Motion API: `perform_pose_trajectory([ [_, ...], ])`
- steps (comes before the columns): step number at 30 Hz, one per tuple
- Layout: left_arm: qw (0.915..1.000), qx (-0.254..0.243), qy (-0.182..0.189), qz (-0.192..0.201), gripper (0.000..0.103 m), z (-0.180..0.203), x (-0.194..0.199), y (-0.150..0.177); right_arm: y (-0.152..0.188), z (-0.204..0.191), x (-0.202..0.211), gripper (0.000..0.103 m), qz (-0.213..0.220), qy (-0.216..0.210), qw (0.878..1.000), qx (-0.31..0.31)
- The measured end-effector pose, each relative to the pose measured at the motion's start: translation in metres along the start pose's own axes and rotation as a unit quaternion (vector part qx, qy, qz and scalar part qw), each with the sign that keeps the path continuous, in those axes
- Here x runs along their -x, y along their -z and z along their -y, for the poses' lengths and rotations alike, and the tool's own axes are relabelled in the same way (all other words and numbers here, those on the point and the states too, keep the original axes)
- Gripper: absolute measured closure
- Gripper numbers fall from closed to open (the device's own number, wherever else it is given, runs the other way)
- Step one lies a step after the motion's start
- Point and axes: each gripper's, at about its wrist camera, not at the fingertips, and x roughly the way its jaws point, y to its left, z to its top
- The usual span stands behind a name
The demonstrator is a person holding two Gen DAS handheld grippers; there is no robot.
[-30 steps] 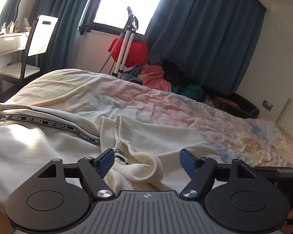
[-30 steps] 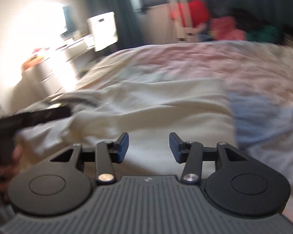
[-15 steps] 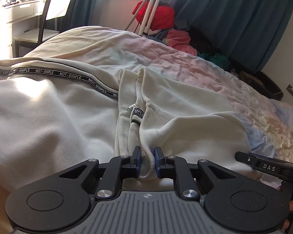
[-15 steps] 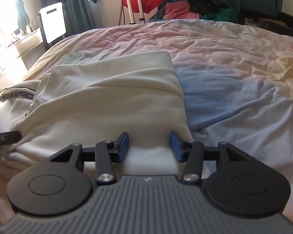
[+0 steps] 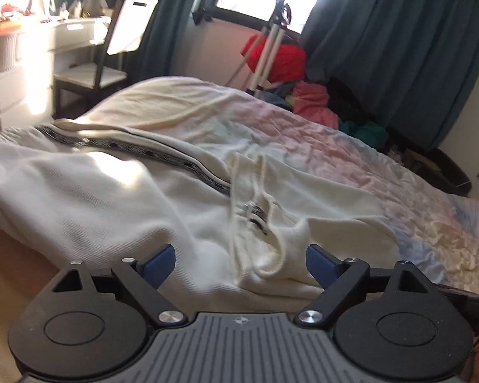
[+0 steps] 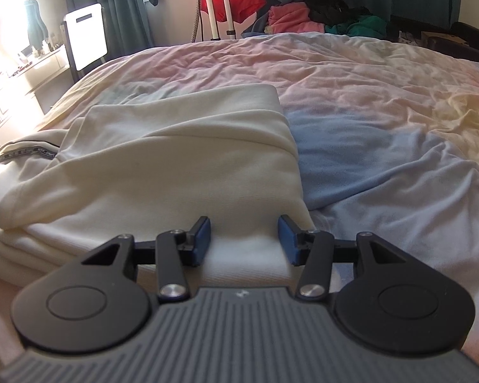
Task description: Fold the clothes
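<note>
Cream sweatpants point(image 5: 111, 198) with a black lettered side stripe point(image 5: 150, 153) lie on the bed. The waistband with its drawcord point(image 5: 271, 245) sits bunched just ahead of my left gripper point(image 5: 239, 263), which is open wide and holds nothing. In the right wrist view the folded cream trouser part point(image 6: 182, 159) lies flat on the bedspread. My right gripper point(image 6: 244, 239) is open, its blue pads point(image 6: 202, 239) either side of the near cloth edge, not clamped.
The pastel crumpled bedspread point(image 6: 383, 102) covers the bed. A chair point(image 5: 111, 60) and white dresser point(image 5: 22, 63) stand at the left. A tripod point(image 5: 268, 41) and a pile of clothes point(image 5: 309, 102) sit by the dark curtains point(image 5: 399, 48).
My left gripper was shut on the drawcord half a second ago; it has opened wide and let it go, and the view has lifted. The right gripper stays open at the cloth edge.
</note>
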Motion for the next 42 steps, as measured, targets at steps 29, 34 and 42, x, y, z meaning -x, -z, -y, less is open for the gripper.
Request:
perform_pose_trajectory([
  [29,0.8634,0.504,-0.029,0.000,0.018,-0.193,-0.023,0.013,-0.002,-0.004,0.011,0.053,0.026,-0.005,1.000,-0.015],
  [34,0.8840,0.462,-0.062,0.029,0.063,-0.201,-0.028,-0.003,-0.005,-0.010,0.012,0.053,0.042,-0.011,0.999,-0.001],
  [42,0.9600,0.226,-0.137,0.093,0.082,-0.115,0.002,-0.049,0.002,-0.022,-0.010,0.052,0.002,-0.008,0.999,0.047],
])
